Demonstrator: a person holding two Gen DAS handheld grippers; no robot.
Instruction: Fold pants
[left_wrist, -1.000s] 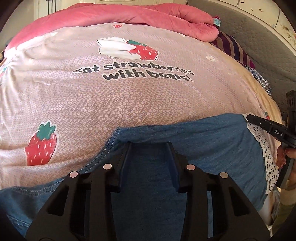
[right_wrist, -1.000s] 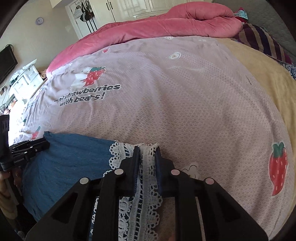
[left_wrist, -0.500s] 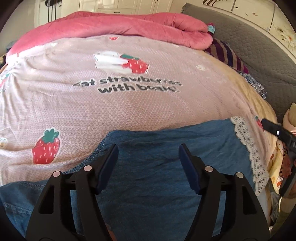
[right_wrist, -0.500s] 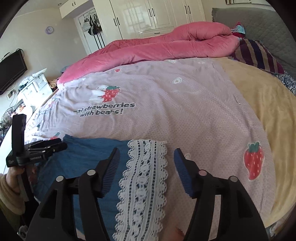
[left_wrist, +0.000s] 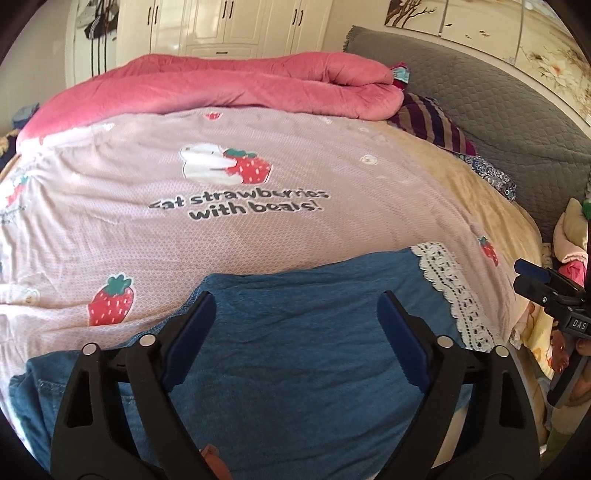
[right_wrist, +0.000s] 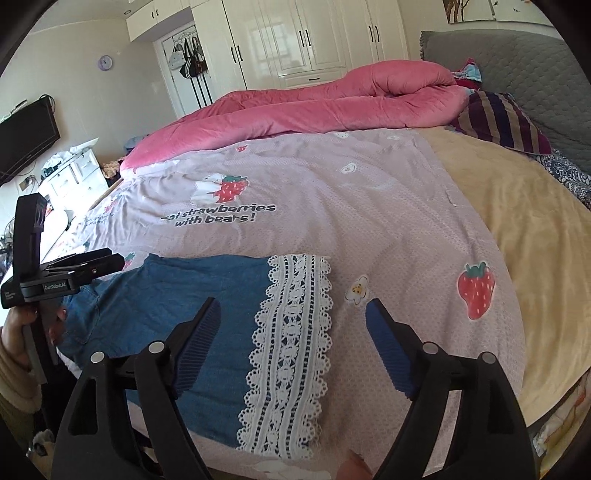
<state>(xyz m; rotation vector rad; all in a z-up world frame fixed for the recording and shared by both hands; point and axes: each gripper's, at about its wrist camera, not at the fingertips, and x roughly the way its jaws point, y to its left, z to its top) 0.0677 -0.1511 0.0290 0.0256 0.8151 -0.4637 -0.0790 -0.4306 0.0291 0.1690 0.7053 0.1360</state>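
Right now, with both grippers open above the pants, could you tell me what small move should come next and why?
Probably lower the right gripper onto the lace hem and close on it. The pants lie flat in one long band on the bed, the left gripper open over the denim, so another fold seems due, and the hem is the free end beneath the right's spread jaws.

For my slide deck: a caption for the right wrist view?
Open right gripper above the lace hem of blue pants on a strawberry-print bedspread.
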